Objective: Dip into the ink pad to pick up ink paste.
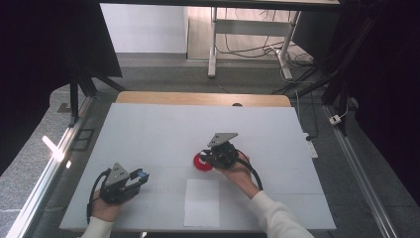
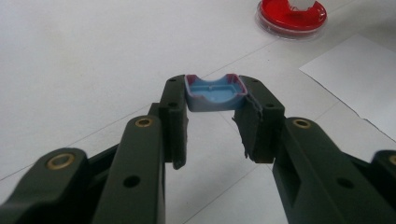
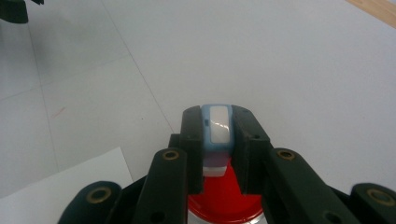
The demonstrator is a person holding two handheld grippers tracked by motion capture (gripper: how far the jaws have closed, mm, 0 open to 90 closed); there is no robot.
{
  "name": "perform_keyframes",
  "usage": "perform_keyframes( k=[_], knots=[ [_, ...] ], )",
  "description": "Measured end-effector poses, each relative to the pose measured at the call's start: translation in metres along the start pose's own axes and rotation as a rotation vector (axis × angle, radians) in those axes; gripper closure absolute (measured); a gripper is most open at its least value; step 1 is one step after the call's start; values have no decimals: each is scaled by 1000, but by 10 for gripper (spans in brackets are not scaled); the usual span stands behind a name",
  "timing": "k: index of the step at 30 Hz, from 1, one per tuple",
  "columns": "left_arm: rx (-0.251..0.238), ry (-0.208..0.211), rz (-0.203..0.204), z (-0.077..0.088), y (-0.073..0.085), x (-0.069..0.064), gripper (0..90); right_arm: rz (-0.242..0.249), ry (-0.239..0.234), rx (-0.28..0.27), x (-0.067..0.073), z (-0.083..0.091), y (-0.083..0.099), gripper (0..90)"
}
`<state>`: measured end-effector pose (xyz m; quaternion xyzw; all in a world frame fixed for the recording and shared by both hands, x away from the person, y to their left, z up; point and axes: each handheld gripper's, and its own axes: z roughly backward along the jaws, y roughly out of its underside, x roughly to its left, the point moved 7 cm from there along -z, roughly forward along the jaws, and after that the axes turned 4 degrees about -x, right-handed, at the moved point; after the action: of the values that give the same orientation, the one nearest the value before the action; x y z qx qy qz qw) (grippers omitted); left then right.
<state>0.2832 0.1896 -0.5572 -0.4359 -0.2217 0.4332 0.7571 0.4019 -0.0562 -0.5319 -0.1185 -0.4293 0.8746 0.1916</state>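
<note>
Currently the right gripper (image 3: 217,140) clamps a pale-blue stamp block (image 3: 217,128) over the round red ink dish (image 1: 202,162), the left gripper (image 2: 212,105) pinches its blue plastic cap (image 2: 215,92) aside; next likely stamping the white paper sheet (image 1: 202,202).

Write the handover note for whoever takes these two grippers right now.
Left gripper: shut on a blue cap, held just above the table, left of the paper.
Right gripper: shut on a blue stamp, its lower end over or in the red ink dish; contact cannot be told.
Done: cap is off the stamp.
Left, probably: ink the stamp, press it on the paper, which looks blank, then recap.
</note>
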Motion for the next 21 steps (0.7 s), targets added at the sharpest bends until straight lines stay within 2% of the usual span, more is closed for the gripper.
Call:
perform_keyframes(
  k=[13, 21],
  knots=[
    [-1, 2, -1, 0, 0, 0, 646, 2, 2, 30, 0, -5, 5, 758],
    [1, 2, -3, 0, 0, 0, 646, 4, 2, 30, -1, -5, 5, 758]
  ],
)
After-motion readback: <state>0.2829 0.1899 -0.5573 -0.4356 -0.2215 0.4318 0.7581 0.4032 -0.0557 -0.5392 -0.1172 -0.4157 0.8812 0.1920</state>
